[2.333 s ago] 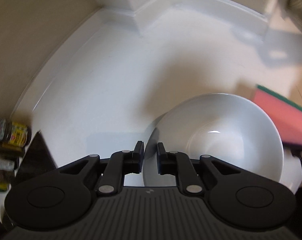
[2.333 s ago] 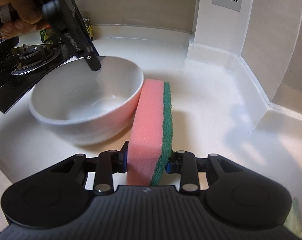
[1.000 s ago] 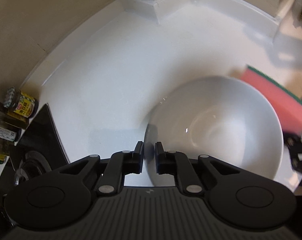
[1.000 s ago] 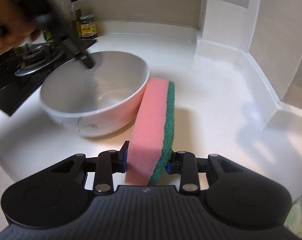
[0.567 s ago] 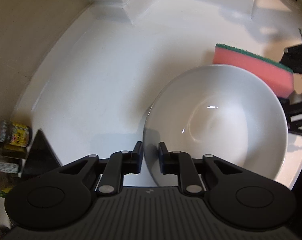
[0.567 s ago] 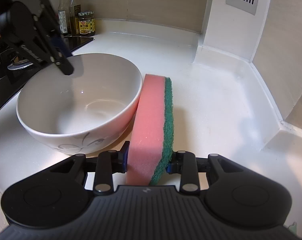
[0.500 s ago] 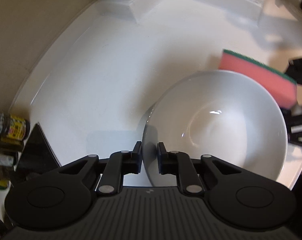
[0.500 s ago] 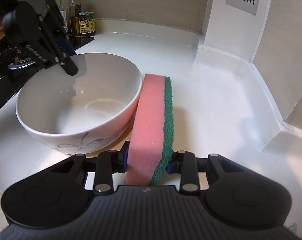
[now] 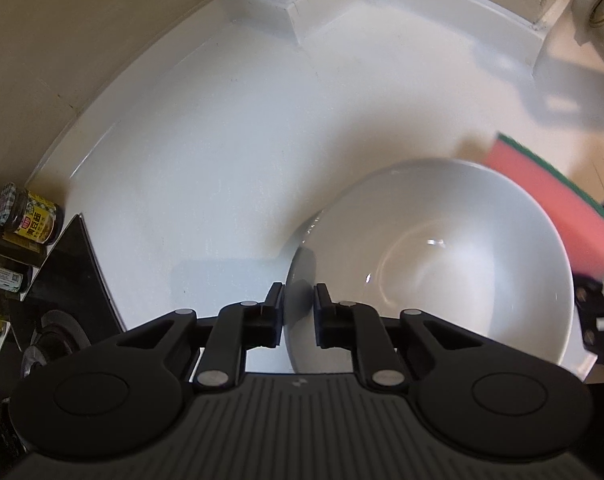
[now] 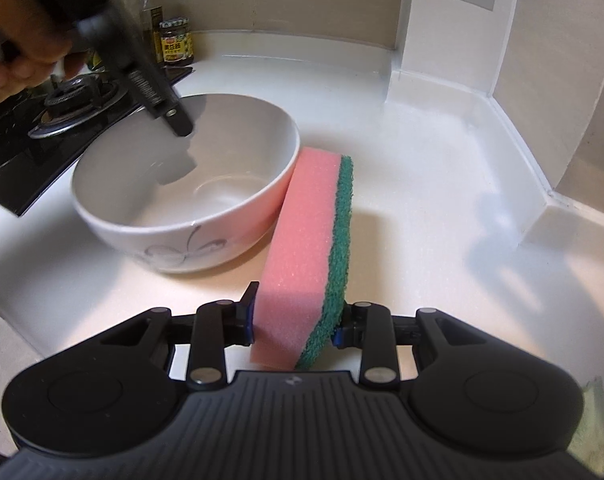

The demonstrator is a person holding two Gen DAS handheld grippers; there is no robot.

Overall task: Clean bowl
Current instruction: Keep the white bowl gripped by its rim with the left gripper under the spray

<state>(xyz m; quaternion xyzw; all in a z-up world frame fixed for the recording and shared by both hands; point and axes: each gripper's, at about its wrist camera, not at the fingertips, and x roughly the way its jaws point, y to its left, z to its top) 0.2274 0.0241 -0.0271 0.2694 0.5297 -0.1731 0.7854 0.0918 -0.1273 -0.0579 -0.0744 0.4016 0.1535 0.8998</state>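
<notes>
At the far left of the right wrist view we see a stove [image 10: 62, 100] and jars [image 10: 176, 42], half hidden by our blurred left hand [image 10: 18, 52]. Our left gripper [image 9: 298, 304] is pinched narrow on the near rim of the white bowl [image 9: 441, 264], which sits on the white desk [image 9: 222, 160]; one finger is hidden behind the wall. Right of the bowl, our right gripper [image 10: 296, 316] clamps the pink-and-green sponge [image 10: 313, 248] on edge, its far end touching the bowl's outer side.
</notes>
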